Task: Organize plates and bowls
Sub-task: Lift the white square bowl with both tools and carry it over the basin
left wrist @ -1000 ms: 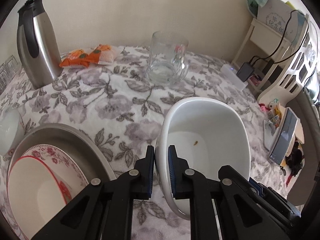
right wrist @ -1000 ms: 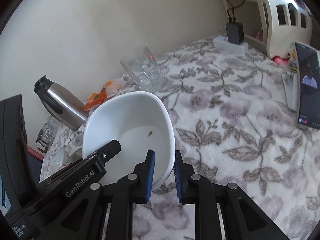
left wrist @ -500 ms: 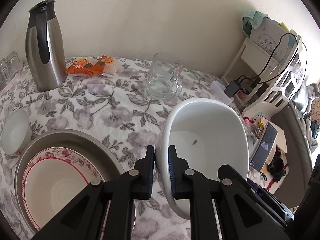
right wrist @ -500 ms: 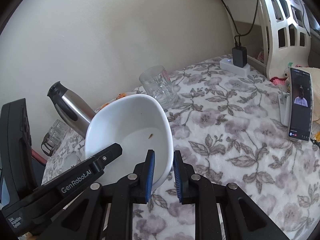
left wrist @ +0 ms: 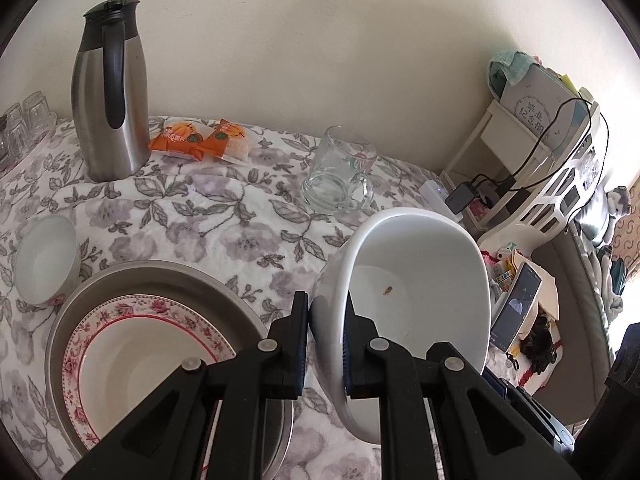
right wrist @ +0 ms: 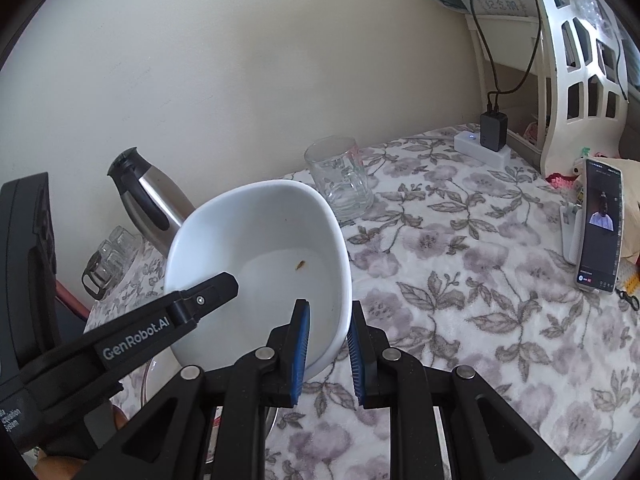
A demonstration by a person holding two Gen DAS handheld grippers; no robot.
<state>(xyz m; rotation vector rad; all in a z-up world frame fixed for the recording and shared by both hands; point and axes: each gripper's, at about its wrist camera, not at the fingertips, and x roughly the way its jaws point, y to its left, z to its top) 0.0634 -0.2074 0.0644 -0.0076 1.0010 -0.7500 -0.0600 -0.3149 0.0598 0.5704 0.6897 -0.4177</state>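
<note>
A large white bowl (left wrist: 416,280) with a small brown crumb inside is held in the air above the floral tablecloth. My left gripper (left wrist: 326,334) is shut on its left rim. My right gripper (right wrist: 328,340) is shut on its right rim, and the bowl also shows in the right wrist view (right wrist: 260,264). Below on the left, a red-rimmed floral plate (left wrist: 136,364) lies inside a grey metal basin (left wrist: 160,280). A small white bowl (left wrist: 44,260) stands on the cloth left of the basin.
A steel thermos jug (left wrist: 108,96) stands at the back left, with orange snack packets (left wrist: 200,140) and a glass mug (left wrist: 340,176) beside it. Small glasses (left wrist: 24,124) are at the far left edge. A phone on a stand (right wrist: 600,232) and a power strip (right wrist: 484,148) are on the right.
Both grippers have lifted the white bowl higher above the table and tilted it. The basin, plate and small white bowl have come into fuller view below.
</note>
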